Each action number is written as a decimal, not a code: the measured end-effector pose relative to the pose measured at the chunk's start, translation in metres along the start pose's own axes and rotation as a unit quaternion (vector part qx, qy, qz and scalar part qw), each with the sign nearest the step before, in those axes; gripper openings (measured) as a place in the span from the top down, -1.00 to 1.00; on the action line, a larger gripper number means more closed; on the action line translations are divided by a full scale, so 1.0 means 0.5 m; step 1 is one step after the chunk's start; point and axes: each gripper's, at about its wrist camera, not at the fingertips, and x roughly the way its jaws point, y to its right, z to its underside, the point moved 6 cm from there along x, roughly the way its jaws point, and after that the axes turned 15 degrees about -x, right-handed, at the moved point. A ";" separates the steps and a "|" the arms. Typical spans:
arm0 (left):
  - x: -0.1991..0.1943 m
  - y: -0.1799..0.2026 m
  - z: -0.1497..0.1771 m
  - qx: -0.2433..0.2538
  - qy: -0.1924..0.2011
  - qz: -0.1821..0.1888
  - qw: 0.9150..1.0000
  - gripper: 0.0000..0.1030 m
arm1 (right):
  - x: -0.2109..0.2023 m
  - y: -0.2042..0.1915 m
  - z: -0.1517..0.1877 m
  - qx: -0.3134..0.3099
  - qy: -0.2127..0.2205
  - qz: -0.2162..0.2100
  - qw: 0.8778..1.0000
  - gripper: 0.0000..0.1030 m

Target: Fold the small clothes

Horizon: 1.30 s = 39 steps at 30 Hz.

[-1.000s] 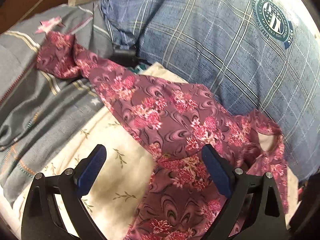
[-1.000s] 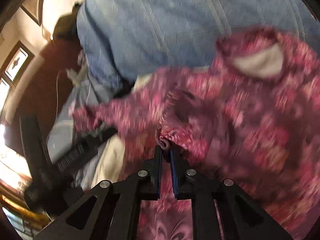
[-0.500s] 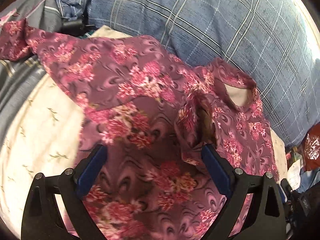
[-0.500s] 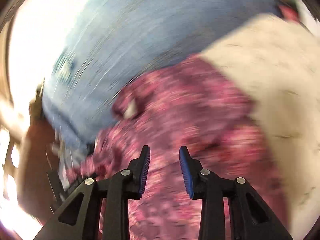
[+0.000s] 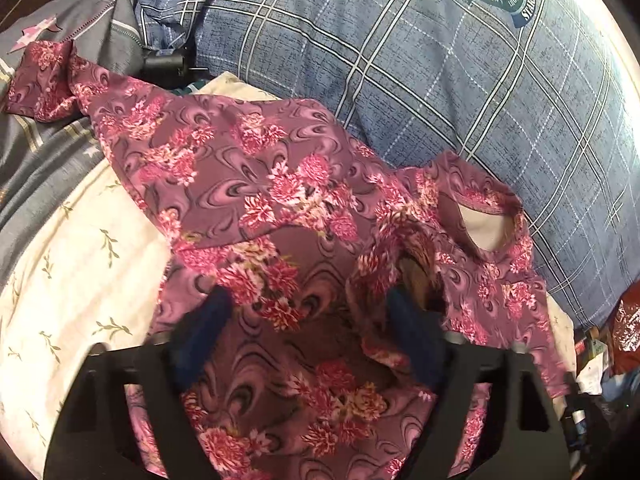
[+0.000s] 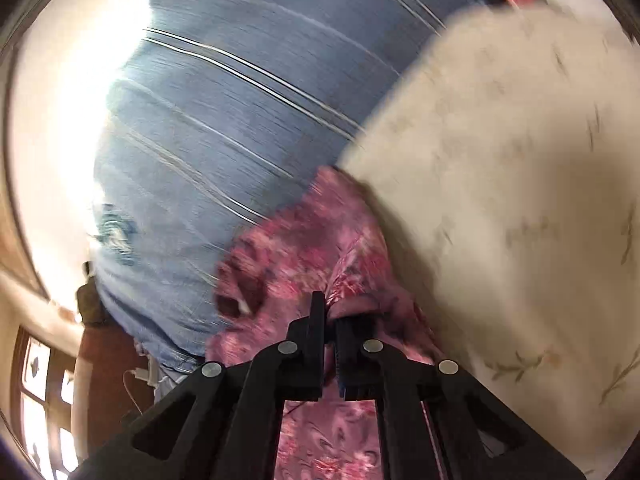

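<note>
A small purple-pink floral shirt point(image 5: 260, 184) lies on a cream leaf-print sheet point(image 5: 76, 248), with one sleeve stretched to the far left and its neck opening point(image 5: 480, 228) at the right. My left gripper point(image 5: 308, 332) is open just above the shirt's body, its blue pads blurred. In the right wrist view, my right gripper point(image 6: 330, 320) is shut on a bunched fold of the floral shirt point(image 6: 304, 256) near its right edge, beside the cream sheet point(image 6: 520, 200).
A big blue plaid pillow point(image 5: 440, 72) lies right behind the shirt and also shows in the right wrist view point(image 6: 224, 128). A grey striped blanket point(image 5: 44, 152) lies at the left. Clutter sits off the bed's right edge point(image 5: 600, 360).
My right gripper let go of the shirt, opened, swung to the shirt's right side and has shut on a fold there. My left gripper moved over the shirt body, still open.
</note>
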 end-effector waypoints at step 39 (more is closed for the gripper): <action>0.012 0.054 0.026 0.121 -0.052 -0.013 0.991 0.98 | -0.016 -0.031 0.058 -0.102 -0.060 0.045 0.992 0.38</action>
